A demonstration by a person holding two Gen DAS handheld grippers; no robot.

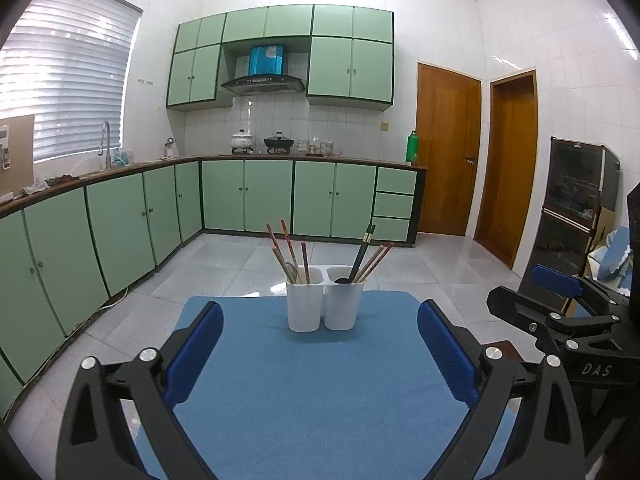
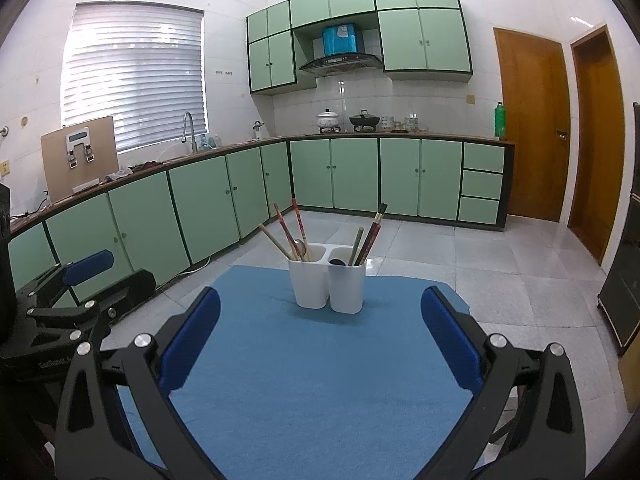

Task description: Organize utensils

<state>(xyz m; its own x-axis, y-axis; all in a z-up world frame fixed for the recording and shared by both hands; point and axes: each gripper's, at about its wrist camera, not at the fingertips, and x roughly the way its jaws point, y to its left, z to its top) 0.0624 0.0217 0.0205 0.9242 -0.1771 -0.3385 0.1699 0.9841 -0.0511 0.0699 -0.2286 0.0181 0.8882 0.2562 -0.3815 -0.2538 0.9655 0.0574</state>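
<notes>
A white two-compartment utensil holder (image 1: 325,300) (image 2: 329,282) stands at the far middle of a blue mat (image 1: 312,392) (image 2: 320,380). Its left compartment holds reddish and wooden chopsticks (image 1: 289,254) (image 2: 289,232) and a metal spoon (image 2: 299,246). Its right compartment holds black and wooden chopsticks (image 1: 366,254) (image 2: 370,234) and a black spoon (image 2: 338,261). My left gripper (image 1: 320,344) is open and empty, short of the holder. My right gripper (image 2: 320,332) is open and empty, short of the holder. Each gripper also shows at the side of the other's view.
The mat covers a small table with tiled floor (image 1: 440,264) beyond its far edge. Green kitchen cabinets (image 1: 248,196) run along the left and back walls. Two wooden doors (image 1: 448,152) and a dark cabinet (image 1: 576,208) stand at the right.
</notes>
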